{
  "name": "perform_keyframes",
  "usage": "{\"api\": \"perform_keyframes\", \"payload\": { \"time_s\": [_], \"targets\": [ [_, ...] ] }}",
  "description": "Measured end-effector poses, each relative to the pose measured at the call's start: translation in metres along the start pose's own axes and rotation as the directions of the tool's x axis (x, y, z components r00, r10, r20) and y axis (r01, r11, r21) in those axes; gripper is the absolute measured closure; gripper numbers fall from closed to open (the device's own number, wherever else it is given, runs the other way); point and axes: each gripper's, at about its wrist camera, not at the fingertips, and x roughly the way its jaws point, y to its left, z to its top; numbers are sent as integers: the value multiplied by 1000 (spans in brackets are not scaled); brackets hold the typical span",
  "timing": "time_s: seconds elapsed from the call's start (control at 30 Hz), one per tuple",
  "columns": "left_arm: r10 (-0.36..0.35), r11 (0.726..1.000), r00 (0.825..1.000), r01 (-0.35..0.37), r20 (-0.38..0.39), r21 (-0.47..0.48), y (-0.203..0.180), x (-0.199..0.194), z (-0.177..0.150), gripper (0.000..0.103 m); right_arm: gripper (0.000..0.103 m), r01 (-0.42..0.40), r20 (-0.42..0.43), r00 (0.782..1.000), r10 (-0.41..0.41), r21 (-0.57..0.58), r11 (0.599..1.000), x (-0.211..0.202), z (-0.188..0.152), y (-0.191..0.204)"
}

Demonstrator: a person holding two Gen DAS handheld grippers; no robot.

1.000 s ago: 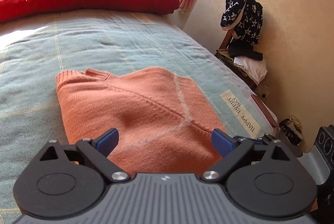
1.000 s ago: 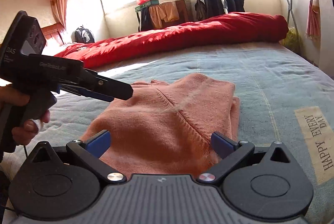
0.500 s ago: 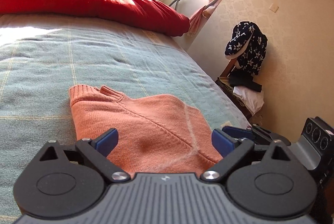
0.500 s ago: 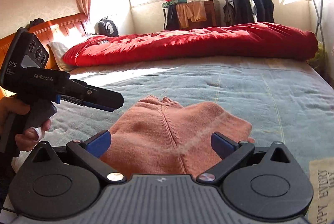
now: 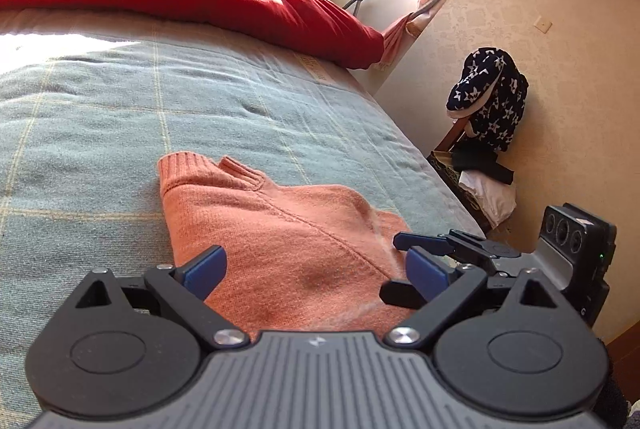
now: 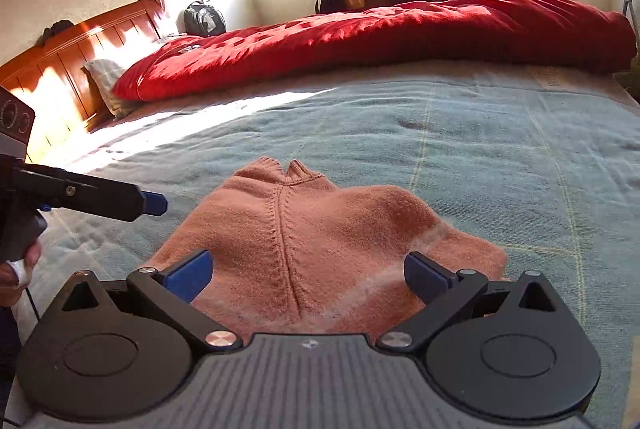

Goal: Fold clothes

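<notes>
Sweater [image 6: 320, 241] lies on the near part of the bed [image 6: 480, 133], quilt [image 6: 380, 29] bunched along the far edge, headboard [image 6: 68, 69] far left.

On the one bed [image 6: 500, 157] lie one folded orange sweater [image 6: 320, 229], one red duvet [image 6: 380, 33] and one pillow [image 6: 105, 77], with two grippers, the left gripper [image 5: 316, 271] and the right gripper [image 6: 308, 273], above it, and one backpack [image 6: 204, 19] behind.

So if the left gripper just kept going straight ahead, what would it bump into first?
Probably the orange sweater lying on the bed. The open left gripper points right over it, though its height above the fabric is unclear.
</notes>
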Motion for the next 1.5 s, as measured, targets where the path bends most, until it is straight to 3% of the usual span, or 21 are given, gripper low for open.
{"api": "perform_keyframes", "payload": {
  "time_s": [0.1, 0.2, 0.33, 0.43, 0.5, 0.6, 0.73, 0.8, 0.93, 1.07, 1.2, 1.33, 1.5],
  "targets": [
    [-53, 999, 999, 53, -2, -1, -10, 3, -6, 7, 0, -67, 12, 998, 68, -28, 997, -21, -19, 17],
    [-59, 998, 995, 56, -77, -39, -9, 23, -18, 7, 0, 14, -51, 999, -15, -19, 1000, -21, -39, 21],
    [-8, 1000, 997, 7, -71, -12, -22, 10, -24, 7, 0, 64, 11, 998, -64, 11, 998, -53, -49, 33],
    [-25, 1000, 999, 26, -44, 11, -36, -13, -27, 6, 0, 33, 100, 994, -40, 63, 997, -88, -60, 48],
    [-15, 999, 999, 17, -51, 38, -46, -22, -36, 6, 0, -18, 117, 993, 5, 112, 993, -98, -72, 53],
    [4, 999, 997, 0, -81, 47, -54, -26, -57, 6, 0, -39, 85, 996, 27, 139, 990, -101, -91, 63],
    [10, 1000, 988, -10, -154, 2, -49, -25, -93, 6, 0, 1, 35, 999, -6, 144, 990, -102, -111, 72],
    [10, 1000, 989, -10, -145, -4, -51, -34, -102, 6, 0, 7, 40, 999, -13, 140, 990, -108, -115, 75],
    [-66, 998, 991, 66, -114, 2, -67, -50, -102, 6, 0, 13, 47, 999, -19, 112, 994, -119, -118, 82],
    [-97, 994, 987, 102, -129, 36, -83, -39, -103, 5, 0, 31, 40, 999, -35, 101, 994, -122, -123, 89],
    [-37, 999, 976, 44, -216, 28, -80, -15, -120, 5, 0, 48, 28, 998, -51, 115, 992, -127, -132, 89],
    [-42, 999, 981, 46, -188, 18, -77, -26, -122, 5, 0, 49, 34, 998, -55, 145, 988, -135, -137, 82],
    [23, 999, 996, -19, -88, 45, -73, -56, -107, 5, 0, -1, 73, 997, -17, 237, 971, -139, -133, 64]
  ]
}}
